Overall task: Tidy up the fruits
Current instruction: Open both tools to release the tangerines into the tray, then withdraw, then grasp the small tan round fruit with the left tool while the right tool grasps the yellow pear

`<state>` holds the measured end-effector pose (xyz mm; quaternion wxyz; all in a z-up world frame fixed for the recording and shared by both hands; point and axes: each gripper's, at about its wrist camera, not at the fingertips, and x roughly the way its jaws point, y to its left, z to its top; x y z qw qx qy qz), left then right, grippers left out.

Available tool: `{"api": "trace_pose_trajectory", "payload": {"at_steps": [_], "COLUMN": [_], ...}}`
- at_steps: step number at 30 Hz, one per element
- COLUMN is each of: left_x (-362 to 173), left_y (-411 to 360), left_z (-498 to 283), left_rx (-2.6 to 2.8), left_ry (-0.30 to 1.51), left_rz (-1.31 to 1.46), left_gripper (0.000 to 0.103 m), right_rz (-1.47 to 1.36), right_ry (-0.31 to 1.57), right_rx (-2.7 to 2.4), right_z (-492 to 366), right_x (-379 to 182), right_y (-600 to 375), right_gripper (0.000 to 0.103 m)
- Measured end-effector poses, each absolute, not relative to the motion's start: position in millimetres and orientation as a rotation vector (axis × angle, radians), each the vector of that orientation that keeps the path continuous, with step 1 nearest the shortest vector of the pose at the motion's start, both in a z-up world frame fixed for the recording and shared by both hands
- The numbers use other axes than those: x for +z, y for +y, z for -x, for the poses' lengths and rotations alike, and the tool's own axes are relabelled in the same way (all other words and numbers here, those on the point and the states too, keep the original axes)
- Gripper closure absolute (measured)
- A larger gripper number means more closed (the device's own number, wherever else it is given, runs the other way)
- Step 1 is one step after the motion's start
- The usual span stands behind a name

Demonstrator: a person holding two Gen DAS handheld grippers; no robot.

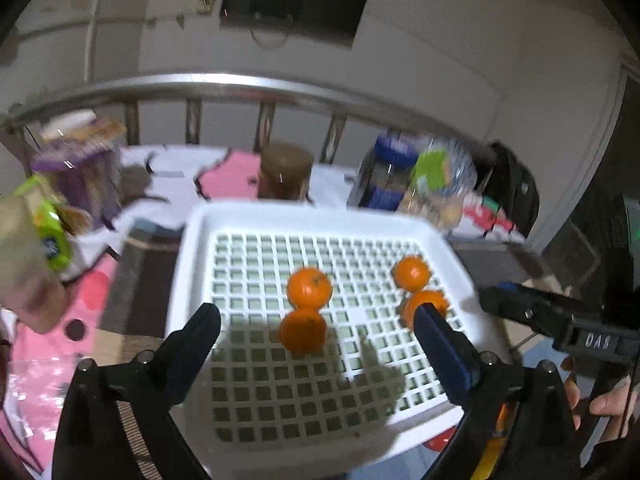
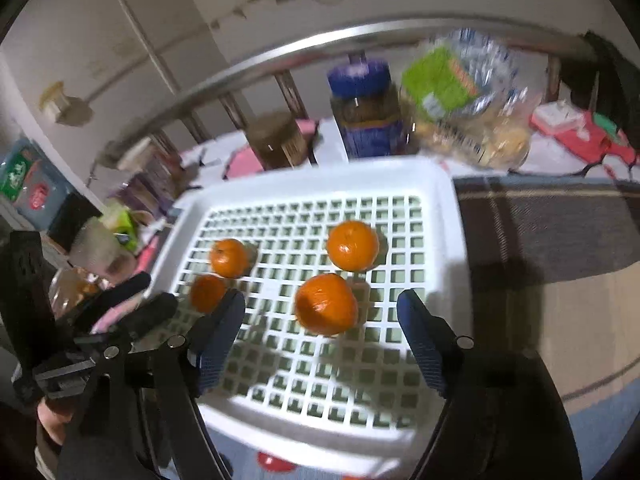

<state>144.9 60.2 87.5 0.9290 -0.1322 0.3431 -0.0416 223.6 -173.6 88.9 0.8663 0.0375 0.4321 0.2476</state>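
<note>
Four oranges lie on the grid floor of a white tray (image 1: 192, 232) that sits on the tabletop (image 2: 560, 216). In the left wrist view, two of them touch near the middle, the far orange (image 1: 309, 287) just behind the near orange (image 1: 302, 330); toward the tray's right side lie another pair, the back right orange (image 1: 411, 273) and the front right orange (image 1: 428, 304), close together, the latter partly hidden by a finger. The left hand-held gripper (image 1: 320, 330) hangs above the tray's near half with its jaws spread wide and nothing between them but open air over the near orange. In the right wrist view, the right hand-held gripper (image 2: 322, 316) is likewise wide open and empty-handed, its two fingers flanking the front right orange without touching it. Behind the tray stand a brown jar (image 1: 285, 171), a blue-lidded jar (image 2: 365, 108) and a clear bag with a green label (image 2: 460, 100); a purple packet (image 1: 80, 164) stands off to the left. A metal rail (image 1: 240, 82) runs behind them, with a dark screen (image 1: 296, 0) on the wall above.
</note>
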Motion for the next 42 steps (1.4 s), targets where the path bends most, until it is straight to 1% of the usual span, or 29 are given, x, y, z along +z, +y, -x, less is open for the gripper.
{"api": "trace_pose_trajectory", "payload": {"at_steps": [2,4,10,11,14,21,28,42], "left_x": [104,120,157,160,163,151,122,56], "left_y": [65,69,73,72,70,69,60,49], "left_z": [-130,-113,-60,-51,-29,7,15,-3], "left_rx": [-0.092,-0.103,-0.12,-0.121,-0.135,-0.124,-0.129,-0.119], "left_ry": [0.649,0.596,0.456,0.44,0.418,0.392,0.446,0.645], "left_rz": [0.287,0.301,0.302,0.297,0.271,0.244,0.199,0.164], "left_gripper": [0.003,0.002,0.0,0.0,0.0,0.0,0.0,0.0], "right_rz": [-0.07,-0.072,-0.097,-0.105,-0.116,-0.086,-0.014,0.021], "right_ry": [0.85,0.785,0.613,0.586,0.5,0.408,0.413,0.58], "right_rx": [0.525,0.536,0.588,0.592,0.603,0.619,0.602,0.528], "right_z": [-207,-187,-134,-125,-96,-46,-19,-21], "right_x": [103,118,156,160,171,170,146,79], "right_y": [-179,-185,-198,-200,-206,-213,-209,-215], "right_gripper": [0.017,0.015,0.012,0.01,0.003,0.002,0.002,0.002]}}
